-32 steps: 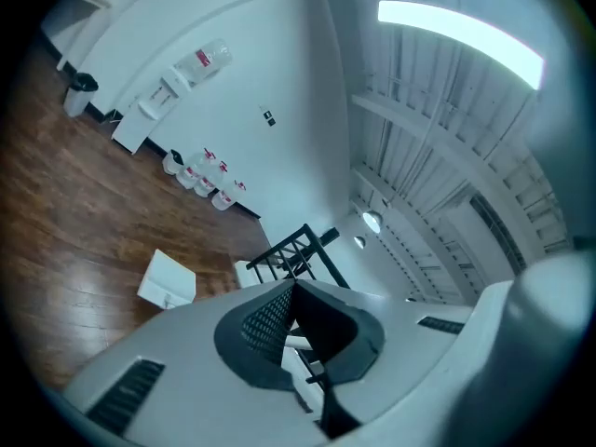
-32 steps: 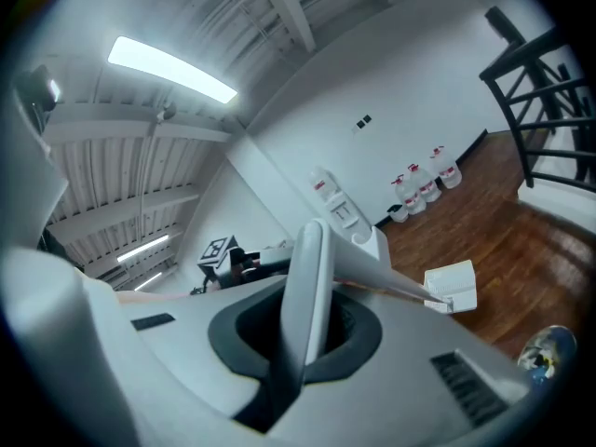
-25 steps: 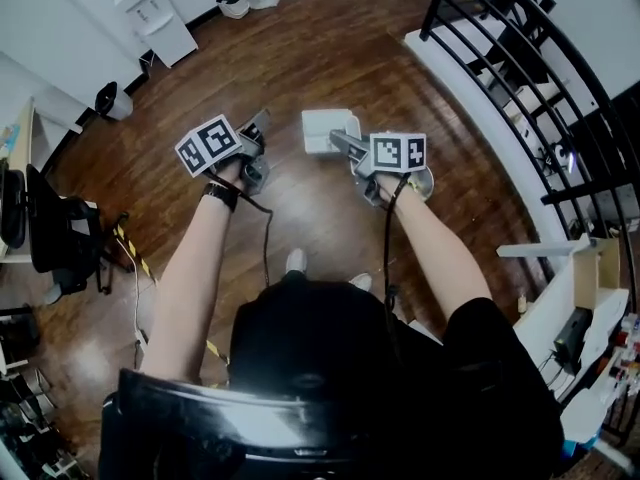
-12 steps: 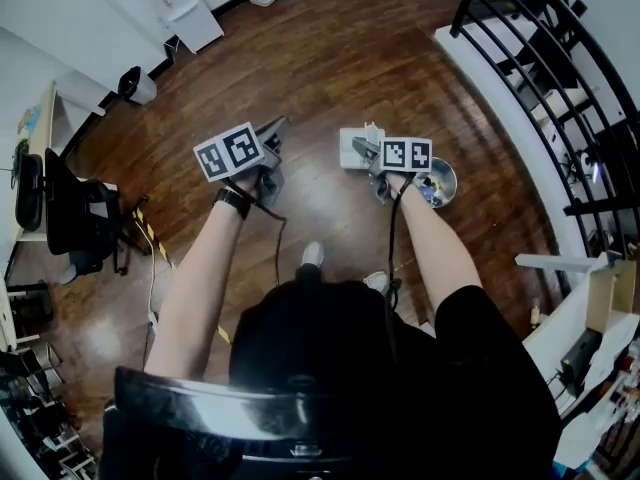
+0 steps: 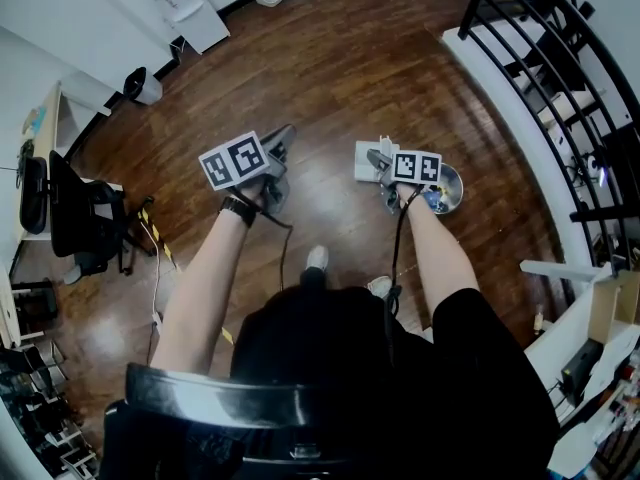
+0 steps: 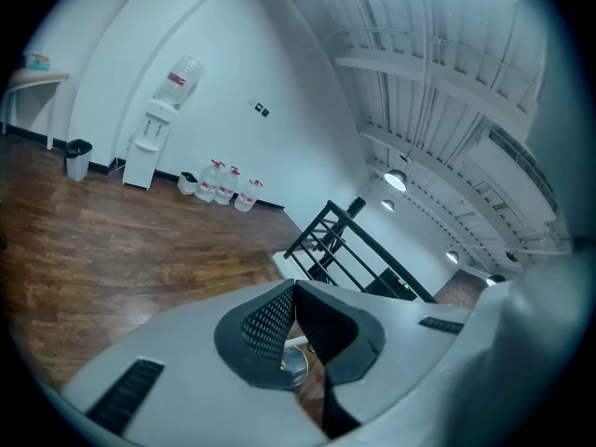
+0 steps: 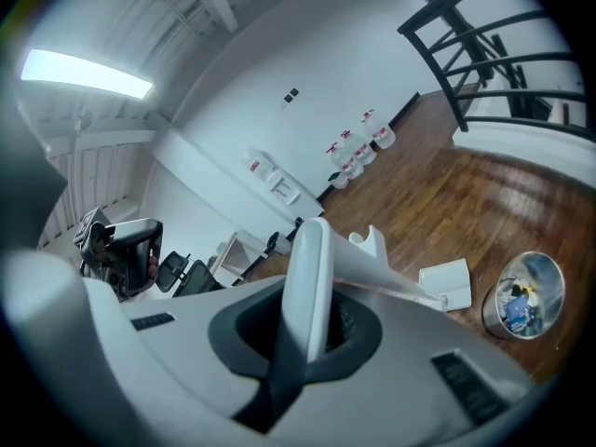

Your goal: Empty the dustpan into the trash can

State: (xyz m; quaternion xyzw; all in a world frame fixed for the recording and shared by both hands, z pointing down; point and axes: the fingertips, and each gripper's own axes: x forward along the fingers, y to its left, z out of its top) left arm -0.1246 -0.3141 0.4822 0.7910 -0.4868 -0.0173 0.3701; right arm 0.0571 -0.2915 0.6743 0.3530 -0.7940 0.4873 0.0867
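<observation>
Though hidden overhead, right jaws clamp dustpan handle (image 7: 308, 282).

We see our left gripper (image 6: 294, 294) with its fingers (image 6: 268, 326) pressed together and empty. A water dispenser (image 6: 152, 140) stands at upper left, and a black railing (image 6: 341, 238) is at centre.
</observation>
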